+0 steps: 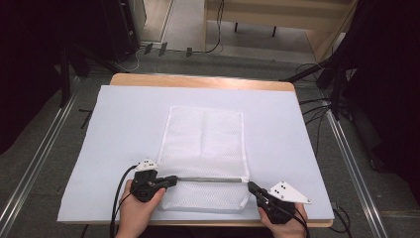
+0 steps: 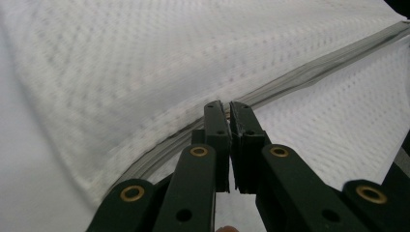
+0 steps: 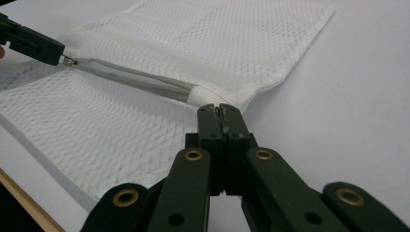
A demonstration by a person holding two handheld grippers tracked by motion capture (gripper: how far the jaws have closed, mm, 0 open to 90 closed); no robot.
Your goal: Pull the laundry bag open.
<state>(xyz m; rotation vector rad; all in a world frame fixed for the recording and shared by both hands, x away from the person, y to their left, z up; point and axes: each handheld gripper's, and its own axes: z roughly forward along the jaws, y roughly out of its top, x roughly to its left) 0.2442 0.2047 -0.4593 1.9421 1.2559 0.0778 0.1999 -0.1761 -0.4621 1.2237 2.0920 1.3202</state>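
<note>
A white mesh bag (image 1: 205, 139) lies flat on the white sheet, with a grey zipper (image 1: 210, 180) running across its near end. My left gripper (image 1: 173, 180) is at the zipper's left end. In the right gripper view it (image 3: 58, 54) is shut on the small metal zipper pull (image 3: 70, 61). In the left gripper view its jaws (image 2: 227, 104) are pressed together over the zipper (image 2: 309, 77). My right gripper (image 1: 251, 186) is at the bag's right edge by the zipper's other end, its jaws (image 3: 220, 108) shut on the fabric hem there.
A white sheet (image 1: 124, 124) covers most of the wooden table (image 1: 198, 80). The table's near edge (image 1: 198, 224) runs just below my hands. Cables and dark stands (image 1: 327, 79) are on the floor beyond the right side.
</note>
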